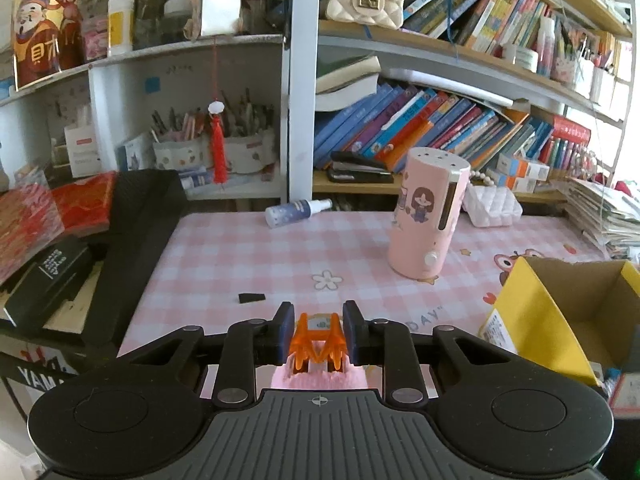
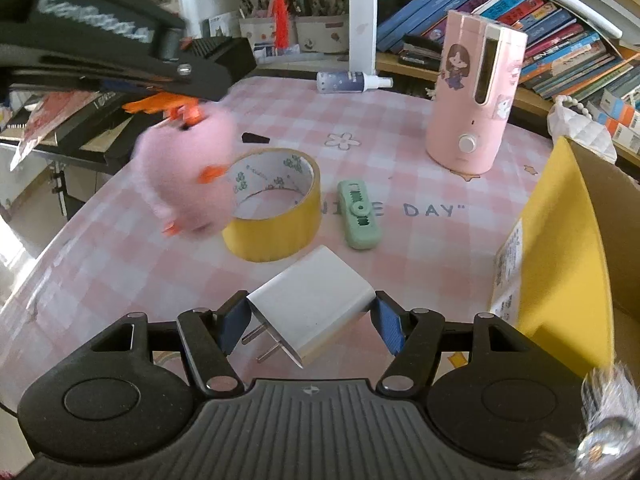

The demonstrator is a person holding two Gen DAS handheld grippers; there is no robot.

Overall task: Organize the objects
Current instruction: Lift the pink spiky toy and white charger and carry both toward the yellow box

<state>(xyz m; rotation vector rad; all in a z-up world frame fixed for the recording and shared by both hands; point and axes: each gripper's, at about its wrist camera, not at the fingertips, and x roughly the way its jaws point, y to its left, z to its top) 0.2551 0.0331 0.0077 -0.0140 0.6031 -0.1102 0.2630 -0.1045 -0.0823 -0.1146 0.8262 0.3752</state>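
Note:
My left gripper is shut on the orange top piece of a pink plush toy, which hangs below the jaws. In the right wrist view the toy dangles, blurred, above the table's left side, beside a yellow tape roll. My right gripper is shut on a white charger plug, its pads against two opposite sides and the prongs pointing down to the left. A green oblong gadget lies on the checked pink tablecloth past the charger.
An open yellow cardboard box stands at the table's right edge. A tall pink humidifier stands mid-table, and a spray bottle lies at the back. Crowded bookshelves rise behind; black cases and red boxes are stacked at the left.

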